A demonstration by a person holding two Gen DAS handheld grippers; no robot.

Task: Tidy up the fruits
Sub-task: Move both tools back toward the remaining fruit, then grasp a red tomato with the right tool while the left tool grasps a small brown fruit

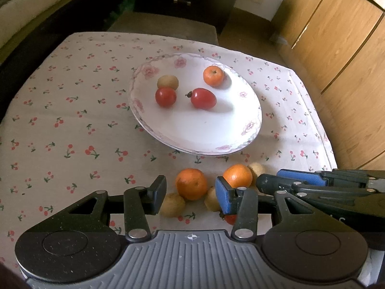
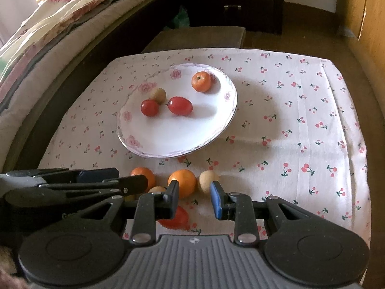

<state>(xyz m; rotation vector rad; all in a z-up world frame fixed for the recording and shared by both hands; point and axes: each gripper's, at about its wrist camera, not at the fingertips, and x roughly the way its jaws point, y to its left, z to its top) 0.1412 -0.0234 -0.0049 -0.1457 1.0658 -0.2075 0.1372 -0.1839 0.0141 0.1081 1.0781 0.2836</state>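
Observation:
A white floral plate point(image 1: 204, 130) point(image 2: 168, 142) on the cherry-print cloth holds two red tomatoes point(image 1: 203, 98) point(image 1: 165, 96), a small orange point(image 1: 213, 75) point(image 2: 201, 81) and a tan fruit point(image 1: 168, 82). Before the plate lie two oranges point(image 1: 191, 183) point(image 1: 237, 175), several tan fruits point(image 1: 172, 204) and a red tomato point(image 2: 176, 219). My left gripper point(image 1: 190, 196) is open and empty, its jaws on either side of the left orange. My right gripper point(image 2: 195, 200) is open and empty, just behind the right orange point(image 2: 182, 182); it shows at the right of the left wrist view point(image 1: 288, 180).
A bed with folded quilts point(image 2: 48, 36) runs along the left. A wooden cabinet point(image 1: 336, 48) stands at the right. A dark cabinet point(image 2: 231, 4) and a low brown stool point(image 2: 197, 36) stand beyond the table's far edge.

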